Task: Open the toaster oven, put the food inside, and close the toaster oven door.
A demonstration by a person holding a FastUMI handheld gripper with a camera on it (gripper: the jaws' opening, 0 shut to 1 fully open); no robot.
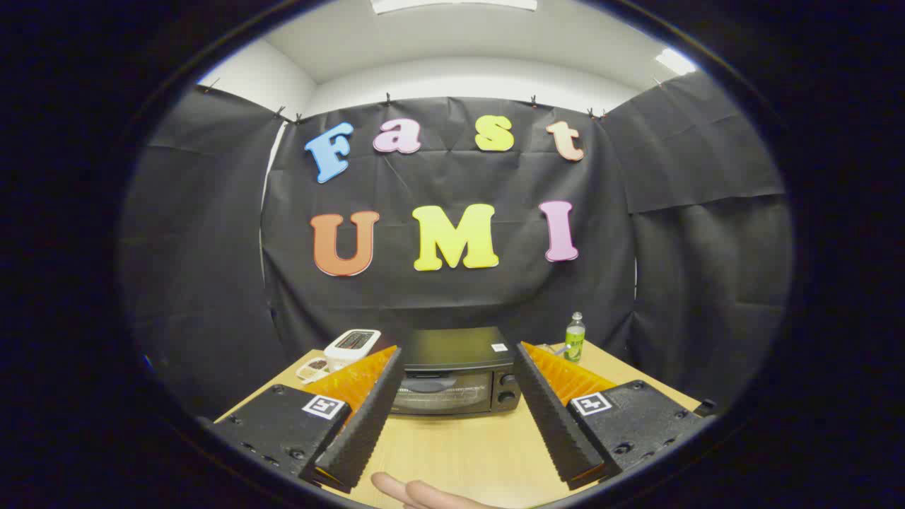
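A black toaster oven (pixel 452 371) stands on the wooden table (pixel 459 445) beyond my fingers, its glass door shut and two knobs (pixel 506 387) at its right side. My gripper (pixel 458 353) is open, held back from the oven and above the table, with nothing between its ridged black fingers (pixel 371 417). The oven shows in the gap between them. The food cannot be made out.
A white appliance (pixel 351 346) and a small white item (pixel 314 369) sit left of the oven. A green bottle (pixel 575 338) stands to its right. A person's fingers (pixel 417 493) rest on the table's near edge, below my gripper.
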